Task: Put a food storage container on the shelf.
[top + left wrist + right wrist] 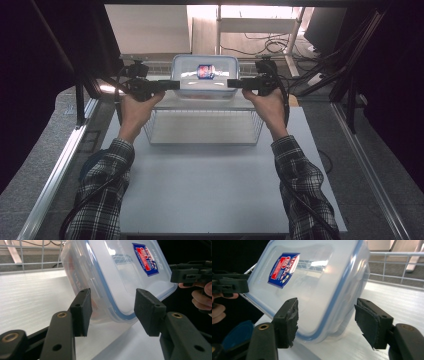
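Overhead, one clear plastic food container (205, 75) with a blue-sealed lid and a red-and-blue label (205, 71) stands tilted at the far edge of a white wire basket (202, 126), its lid facing the camera. The left gripper (170, 85) meets its left end and the right gripper (236, 83) its right end, each held by one hand (136, 107) below a plaid sleeve (102, 195). From this high view I cannot tell whether either pair of jaws bites the container or merely flanks it. The basket sits on a flat white table (210, 190), smooth and matte.

Next, the left gripper view: the left gripper (112, 312) has its two black blocky jaws spread wide, with the container's rounded corner (117, 290) reaching between them and a visible gap to each pad, so nothing is pinched. The lid is translucent, rimmed by a thin blue seal. Beyond it the other gripper (190, 273) and fingers (200, 298) appear at the far end.

Finally, the right gripper view: the right gripper (327, 320) likewise stands parted, its two pads worn and frayed at the edges, the container's near corner (322, 295) lying between them without touching either. Basket wires (397, 265) run behind, over a pale ribbed floor
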The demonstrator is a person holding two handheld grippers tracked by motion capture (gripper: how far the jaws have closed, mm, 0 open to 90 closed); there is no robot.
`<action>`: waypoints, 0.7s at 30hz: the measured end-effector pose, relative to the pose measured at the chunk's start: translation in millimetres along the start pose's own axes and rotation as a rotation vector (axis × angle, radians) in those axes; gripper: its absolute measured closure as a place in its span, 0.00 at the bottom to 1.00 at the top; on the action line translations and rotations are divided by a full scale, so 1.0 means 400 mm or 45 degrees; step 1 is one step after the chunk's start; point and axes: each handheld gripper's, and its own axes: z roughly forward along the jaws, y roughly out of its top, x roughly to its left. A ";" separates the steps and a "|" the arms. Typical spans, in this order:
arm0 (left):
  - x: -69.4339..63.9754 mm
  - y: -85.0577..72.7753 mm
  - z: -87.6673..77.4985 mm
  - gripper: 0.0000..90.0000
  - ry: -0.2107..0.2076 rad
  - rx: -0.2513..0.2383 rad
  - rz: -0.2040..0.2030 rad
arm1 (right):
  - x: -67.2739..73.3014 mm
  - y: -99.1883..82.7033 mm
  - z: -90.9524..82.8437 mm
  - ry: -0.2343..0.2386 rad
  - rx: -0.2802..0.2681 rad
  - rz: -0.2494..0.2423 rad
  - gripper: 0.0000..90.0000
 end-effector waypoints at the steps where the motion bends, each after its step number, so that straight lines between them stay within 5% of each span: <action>1: 0.000 0.001 0.000 0.53 0.007 -0.003 -0.004 | 0.004 0.000 0.003 -0.003 -0.004 -0.009 0.42; 9: 0.005 -0.001 -0.015 0.56 0.064 -0.032 0.006 | 0.014 -0.002 0.004 0.014 -0.002 0.024 0.49; 18: -0.002 0.007 -0.011 0.54 0.073 -0.052 0.007 | 0.047 0.005 -0.002 -0.126 -0.053 -0.080 0.59; 21: -0.005 0.009 -0.010 0.54 0.079 -0.041 0.009 | 0.049 0.009 0.000 -0.132 -0.045 -0.083 0.58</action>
